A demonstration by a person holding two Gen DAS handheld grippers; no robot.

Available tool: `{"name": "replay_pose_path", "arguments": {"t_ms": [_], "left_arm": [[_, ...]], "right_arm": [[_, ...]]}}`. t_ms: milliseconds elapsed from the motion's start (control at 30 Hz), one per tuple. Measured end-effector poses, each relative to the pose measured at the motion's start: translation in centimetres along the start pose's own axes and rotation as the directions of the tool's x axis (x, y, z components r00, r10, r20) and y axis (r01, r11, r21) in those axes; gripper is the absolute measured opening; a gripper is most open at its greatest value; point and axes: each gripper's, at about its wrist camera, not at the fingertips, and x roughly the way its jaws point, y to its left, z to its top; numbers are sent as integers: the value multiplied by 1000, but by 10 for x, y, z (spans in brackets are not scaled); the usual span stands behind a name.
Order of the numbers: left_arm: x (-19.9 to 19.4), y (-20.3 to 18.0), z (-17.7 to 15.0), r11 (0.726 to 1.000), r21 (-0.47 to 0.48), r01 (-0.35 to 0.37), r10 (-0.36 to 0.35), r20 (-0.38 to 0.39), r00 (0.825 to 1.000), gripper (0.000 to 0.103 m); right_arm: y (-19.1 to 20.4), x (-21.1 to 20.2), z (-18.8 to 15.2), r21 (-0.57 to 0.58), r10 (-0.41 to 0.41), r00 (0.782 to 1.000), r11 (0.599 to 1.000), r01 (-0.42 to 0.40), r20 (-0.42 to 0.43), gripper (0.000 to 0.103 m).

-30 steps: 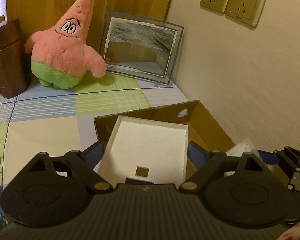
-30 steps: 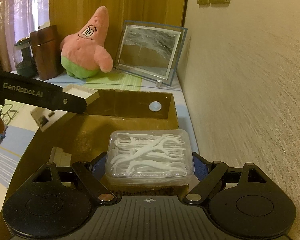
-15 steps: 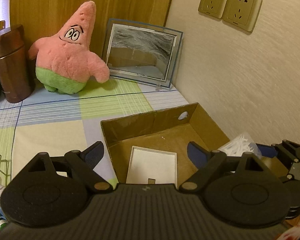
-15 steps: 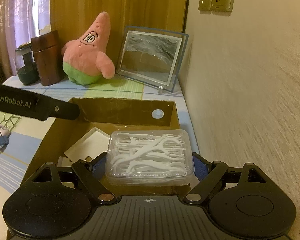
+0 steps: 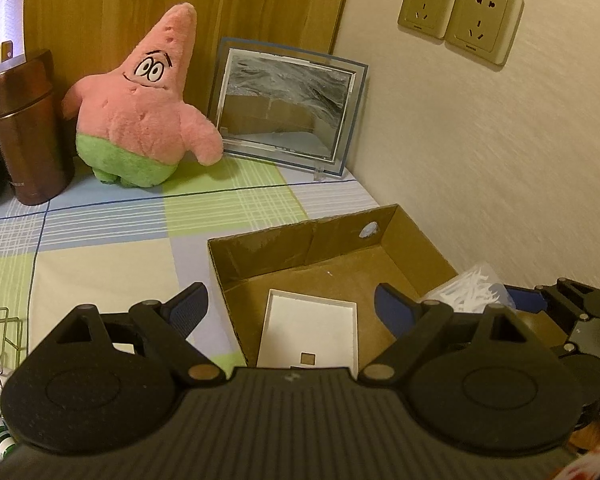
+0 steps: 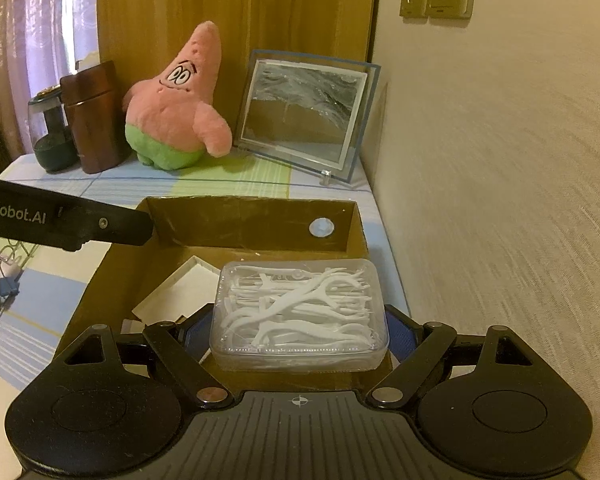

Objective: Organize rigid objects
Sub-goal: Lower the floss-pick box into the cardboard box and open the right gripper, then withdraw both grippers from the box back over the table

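My right gripper (image 6: pixel 299 330) clamps the floss-pick case (image 6: pixel 299 314) over the cardboard box (image 6: pixel 256 220), my left gripper (image 5: pixel 290 306) gapes empty, so next I lower and release beside the white tray (image 5: pixel 310 330) below.

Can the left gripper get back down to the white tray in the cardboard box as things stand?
Probably yes. The left gripper is open and holds nothing, the white tray lies flat and uncovered in the open-topped cardboard box, and the right gripper with its floss pick case stands off to the side.
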Motion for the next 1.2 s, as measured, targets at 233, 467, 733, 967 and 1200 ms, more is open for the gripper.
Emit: {"name": "replay_pose_path", "arguments": {"t_ms": [233,467,733,967,1200], "left_arm": [[-4,7,-2,1000,-12,-5,5,-4,1000,88],[-12,14,-4,1000,-14,-7,7,0,1000,88],[-19,14,-7,1000,-13,-1,1,-3,1000,88],[-36,11,-14,1000,-17,2,-2,3,1000,88],[-66,11,-25,1000,-22,0,0,5,1000,88]], "right_arm": [[0,3,1,14,26,1000,1000,-27,16,83],[-9,-3,4,86,4,999,996,-7,35,84],[-11,-14,4,75,-32,999,997,30,31,84],[-3,-32,3,62,-37,999,997,35,28,84],[16,-64,0,64,-25,999,998,23,29,84]]}}
